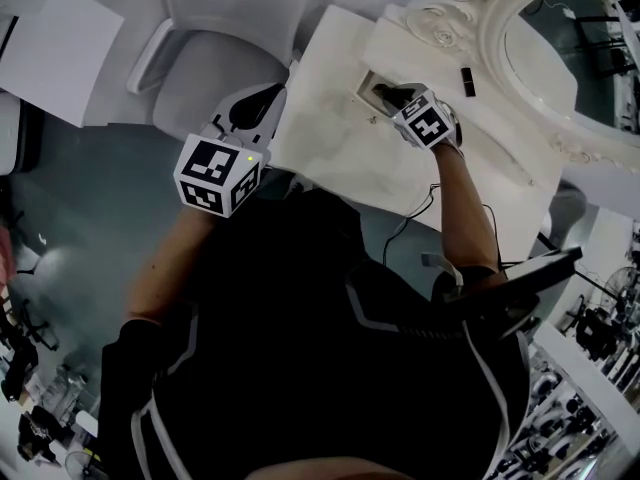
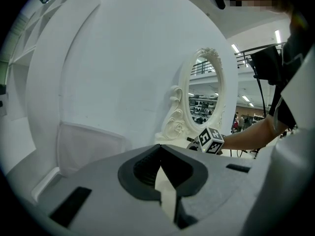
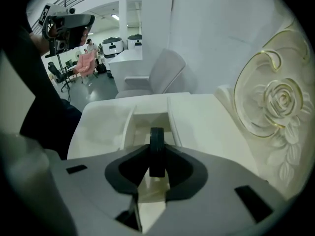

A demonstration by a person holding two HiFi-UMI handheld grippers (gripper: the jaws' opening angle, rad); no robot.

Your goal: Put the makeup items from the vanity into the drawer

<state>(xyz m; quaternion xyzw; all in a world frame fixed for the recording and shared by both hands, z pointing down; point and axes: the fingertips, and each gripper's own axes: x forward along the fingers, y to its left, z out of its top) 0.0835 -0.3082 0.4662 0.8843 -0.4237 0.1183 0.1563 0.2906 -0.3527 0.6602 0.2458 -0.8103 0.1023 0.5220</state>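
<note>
My right gripper (image 3: 156, 154) is shut on a thin black disc-like makeup item (image 3: 156, 146), seen edge-on between the pads. It points steeply down over the open drawer (image 3: 129, 127) of the white vanity (image 1: 330, 118). In the head view the right gripper (image 1: 393, 96) hangs at the drawer opening (image 1: 362, 80). A small black makeup item (image 1: 466, 80) lies on the vanity by the mirror base. My left gripper (image 2: 159, 149) has its jaws together with nothing in them. It hovers off the vanity's left edge (image 1: 255, 103).
An ornate white oval mirror (image 1: 560, 48) stands at the vanity's back, and its carved rose (image 3: 275, 100) is close on the right of my right gripper. A pale chair (image 1: 220, 38) stands left of the vanity. A cable hangs down the vanity front (image 1: 410, 218).
</note>
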